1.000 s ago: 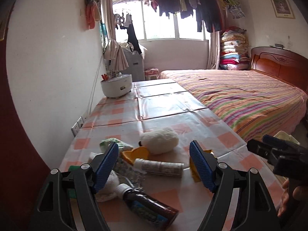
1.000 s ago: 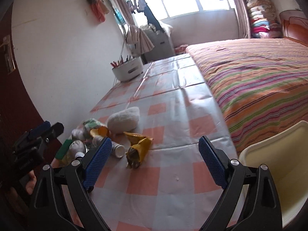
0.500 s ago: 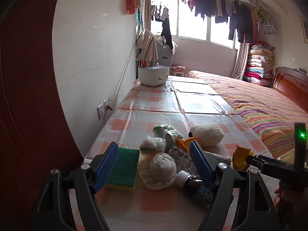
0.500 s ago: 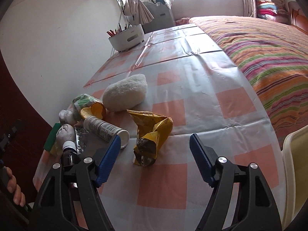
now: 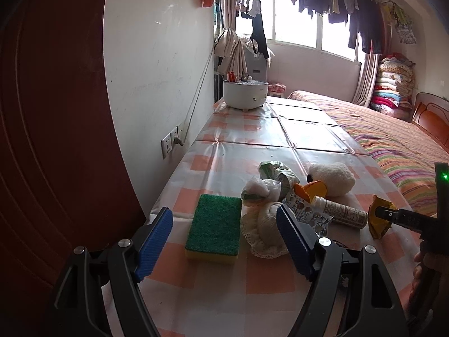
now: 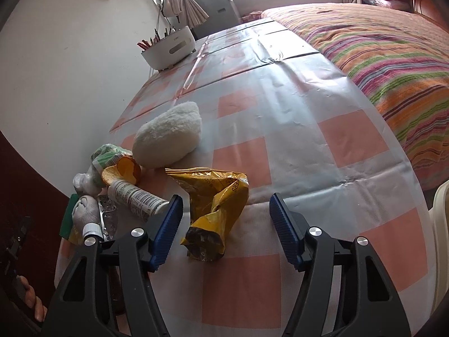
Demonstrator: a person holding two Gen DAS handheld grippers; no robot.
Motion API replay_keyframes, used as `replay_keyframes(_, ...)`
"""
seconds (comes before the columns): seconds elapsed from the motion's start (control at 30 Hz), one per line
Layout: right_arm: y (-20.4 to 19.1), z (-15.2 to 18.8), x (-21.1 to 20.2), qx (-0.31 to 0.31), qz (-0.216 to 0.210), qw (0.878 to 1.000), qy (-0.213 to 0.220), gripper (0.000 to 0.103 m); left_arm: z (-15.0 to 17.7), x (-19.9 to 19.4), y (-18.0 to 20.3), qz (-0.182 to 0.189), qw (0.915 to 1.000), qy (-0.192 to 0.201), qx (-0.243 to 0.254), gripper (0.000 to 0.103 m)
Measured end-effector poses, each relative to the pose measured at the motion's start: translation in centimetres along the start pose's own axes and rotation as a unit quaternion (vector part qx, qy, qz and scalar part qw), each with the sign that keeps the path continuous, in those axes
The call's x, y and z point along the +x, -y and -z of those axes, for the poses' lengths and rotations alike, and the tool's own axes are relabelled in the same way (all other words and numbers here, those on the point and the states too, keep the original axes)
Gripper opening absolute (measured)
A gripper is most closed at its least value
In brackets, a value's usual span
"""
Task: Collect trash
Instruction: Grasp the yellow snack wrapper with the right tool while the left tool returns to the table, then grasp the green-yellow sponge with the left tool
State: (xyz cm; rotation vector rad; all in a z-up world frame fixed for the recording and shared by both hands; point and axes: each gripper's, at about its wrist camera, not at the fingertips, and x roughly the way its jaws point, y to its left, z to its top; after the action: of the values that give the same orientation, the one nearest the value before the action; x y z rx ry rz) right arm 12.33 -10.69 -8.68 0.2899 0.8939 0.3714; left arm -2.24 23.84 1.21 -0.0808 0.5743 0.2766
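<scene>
The right gripper (image 6: 226, 221) is closing, its pads either side of the crumpled yellow wrapper (image 6: 214, 202) near the table's (image 6: 294, 118) near edge, not yet pressing it; the left gripper (image 5: 224, 238) gapes empty over the green sponge (image 5: 214, 224) by the wall-side edge.

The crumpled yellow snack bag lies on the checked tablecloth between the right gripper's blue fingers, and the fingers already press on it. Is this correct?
Not quite. The right wrist view shows the crumpled yellow snack bag between the right gripper's closing fingers, but they do not touch it yet.
</scene>
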Motion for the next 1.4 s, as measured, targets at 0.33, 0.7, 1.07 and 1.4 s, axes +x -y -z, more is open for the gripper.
replay_keyframes(0.33,-1.0,0.1,-0.1,-0.025,0.003,1.0,0.004,0.023,1.2,1.5,-0.5,-0.009,0.9987,-0.041,0.028,0.074)
replay_keyframes(0.7,-1.0,0.5,-1.9,-0.015,-0.03,0.999,0.023,0.023,0.2,5.9,-0.7,0.002,0.992,-0.124,0.021,0.074)
replay_keyframes(1.07,-1.1,0.5,-2.8,-0.014,-0.048,0.998,0.034,0.023,0.5,9.4,-1.1,-0.023,0.9844,-0.171,0.037,0.074)
replay_keyframes(1.4,-1.2,0.6,-3.2,-0.015,-0.055,0.998,0.039,0.023,0.9,9.8,-2.3,-0.027,0.9847,-0.171,0.017,0.056)
